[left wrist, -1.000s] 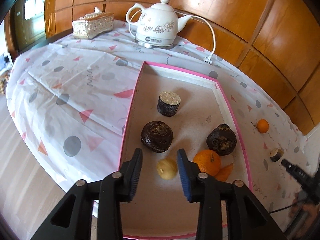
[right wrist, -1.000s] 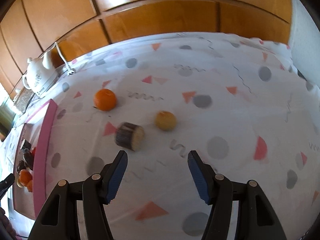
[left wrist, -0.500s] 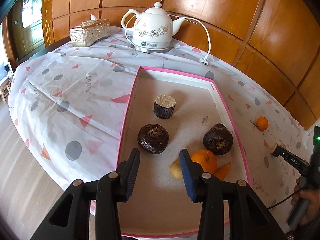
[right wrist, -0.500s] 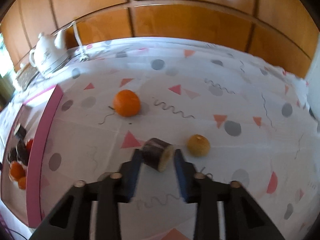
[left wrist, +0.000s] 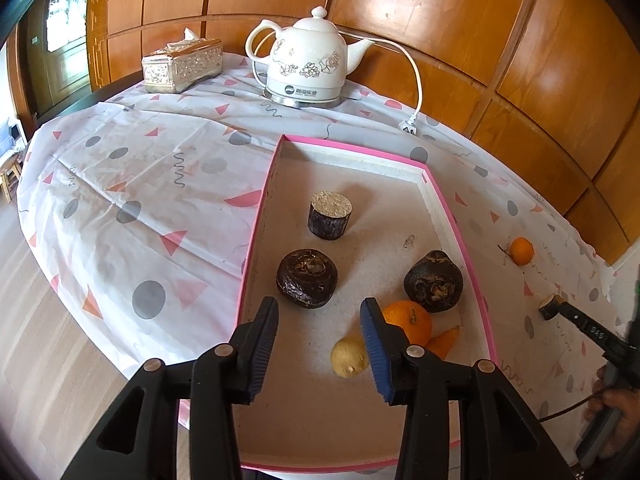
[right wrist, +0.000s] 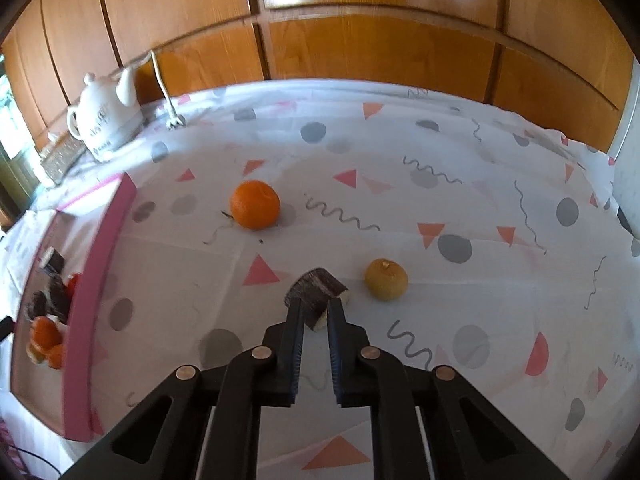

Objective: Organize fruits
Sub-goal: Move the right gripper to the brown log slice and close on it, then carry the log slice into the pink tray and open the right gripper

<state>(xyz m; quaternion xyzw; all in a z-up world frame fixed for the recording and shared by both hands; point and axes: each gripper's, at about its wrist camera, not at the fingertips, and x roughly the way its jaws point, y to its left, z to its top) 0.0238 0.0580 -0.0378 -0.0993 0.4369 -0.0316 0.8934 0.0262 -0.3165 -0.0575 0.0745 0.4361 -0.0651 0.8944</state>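
The dark-skinned cut fruit piece (right wrist: pixel 318 294), pale at its sliced end, lies on the tablecloth (right wrist: pixel 400 160), pinched in the right gripper (right wrist: pixel 314 312), tilted downward. Beyond, an orange (right wrist: pixel 255 204). The left gripper (left wrist: pixel 320 322), jaws just opening, hangs empty over the pink tray (left wrist: pixel 256 232).

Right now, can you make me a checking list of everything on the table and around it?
Surface: table under a white cloth with dots and triangles.
Job's things: pink-rimmed tray holds three dark pieces, an orange and a small yellow fruit; outside it lie another orange and a yellow fruit.
Clutter: white kettle, tissue box.
Grippers: left gripper open and empty over the tray; right gripper shut on a dark cut piece.
Cables: kettle's cord lies unplugged on the cloth.
Surroundings: wooden wall panels.
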